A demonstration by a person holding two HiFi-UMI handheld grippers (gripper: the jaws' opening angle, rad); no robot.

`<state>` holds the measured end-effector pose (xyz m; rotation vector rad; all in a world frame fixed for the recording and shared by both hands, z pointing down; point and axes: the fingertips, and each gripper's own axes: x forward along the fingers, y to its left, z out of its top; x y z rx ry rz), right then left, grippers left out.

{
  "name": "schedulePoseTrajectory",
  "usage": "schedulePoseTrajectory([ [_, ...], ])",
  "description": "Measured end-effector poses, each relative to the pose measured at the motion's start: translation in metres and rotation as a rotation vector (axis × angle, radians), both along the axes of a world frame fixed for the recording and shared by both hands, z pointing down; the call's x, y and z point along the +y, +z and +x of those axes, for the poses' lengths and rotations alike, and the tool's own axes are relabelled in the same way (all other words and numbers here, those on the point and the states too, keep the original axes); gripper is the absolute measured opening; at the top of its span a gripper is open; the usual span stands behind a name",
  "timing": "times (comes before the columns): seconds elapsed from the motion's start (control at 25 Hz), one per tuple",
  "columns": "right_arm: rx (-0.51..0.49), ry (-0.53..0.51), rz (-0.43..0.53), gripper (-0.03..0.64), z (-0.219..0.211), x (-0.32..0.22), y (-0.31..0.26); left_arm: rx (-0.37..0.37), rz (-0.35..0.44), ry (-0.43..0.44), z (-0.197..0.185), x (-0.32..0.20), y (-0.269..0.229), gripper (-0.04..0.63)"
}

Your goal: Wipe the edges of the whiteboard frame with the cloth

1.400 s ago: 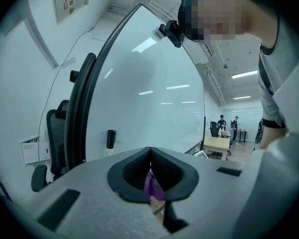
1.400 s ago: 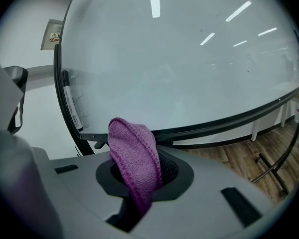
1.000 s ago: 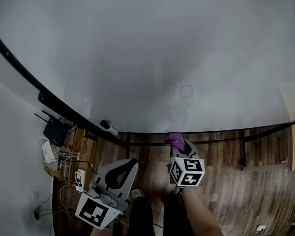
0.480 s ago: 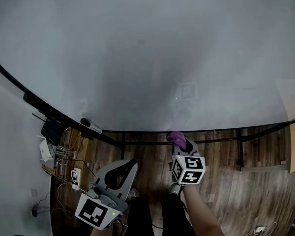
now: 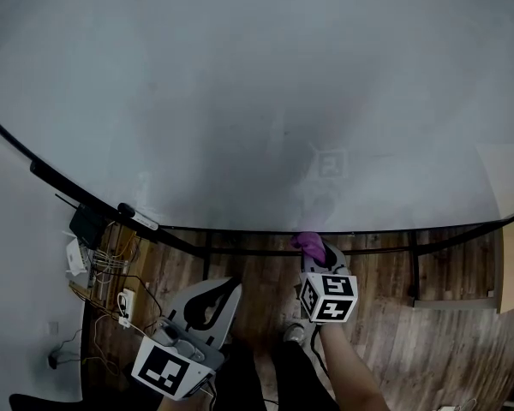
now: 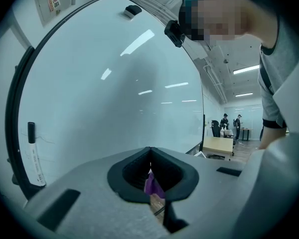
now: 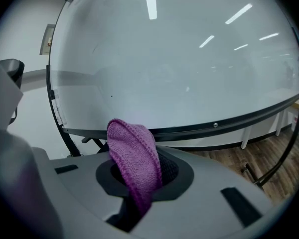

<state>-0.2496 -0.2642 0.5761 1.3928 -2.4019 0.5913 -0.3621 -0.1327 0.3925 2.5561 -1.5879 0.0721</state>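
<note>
The big whiteboard [image 5: 265, 84] fills the upper head view, with its black frame [image 5: 368, 229] curving along the bottom. My right gripper [image 5: 315, 253] is just below that bottom edge, shut on a purple knitted cloth [image 5: 308, 244]. In the right gripper view the cloth [image 7: 134, 158] hangs folded over the jaws of the right gripper [image 7: 144, 171], with the frame [image 7: 214, 126] a short way ahead and apart from it. My left gripper [image 5: 218, 289] is held lower at the left, shut and empty. In the left gripper view its jaws [image 6: 150, 171] point along the board.
A marker [image 5: 137, 217] lies on the frame's ledge at the lower left, also seen as a marker [image 6: 34, 153] in the left gripper view. A router and cables [image 5: 87, 226] and a power strip [image 5: 122, 302] sit on the wooden floor. The stand's legs [image 5: 414, 268] are below the board.
The head view has shifted: the board's left frame edge, the marker and the floor clutter have slid left. Both grippers keep nearly the same place, the right one still holding the cloth.
</note>
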Motion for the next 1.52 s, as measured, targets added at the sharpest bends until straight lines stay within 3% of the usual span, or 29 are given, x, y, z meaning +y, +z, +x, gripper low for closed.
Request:
schedulePoseTrajectory([
  [0.16,-0.002,-0.006,-0.003,0.049,0.021,-0.004,0.0,0.008,-0.018,-0.01,0.024,0.0,-0.002,0.017],
  [0.56,0.007,0.015,-0.01,0.049,0.064,-0.014,0.003,-0.02,0.02,-0.022,0.056,-0.001,-0.009,0.017],
  [0.68,0.015,0.018,-0.013,0.049,0.067,-0.012,0.002,-0.012,-0.01,-0.01,0.062,0.001,-0.009,0.017],
  [1.2,0.049,0.108,-0.033,0.049,0.071,-0.01,-0.002,-0.015,0.011,0.134,0.054,-0.025,-0.013,0.017],
  [1.52,0.058,0.113,-0.036,0.049,0.072,-0.011,-0.003,-0.006,0.017,0.144,0.049,-0.035,-0.016,0.017],
])
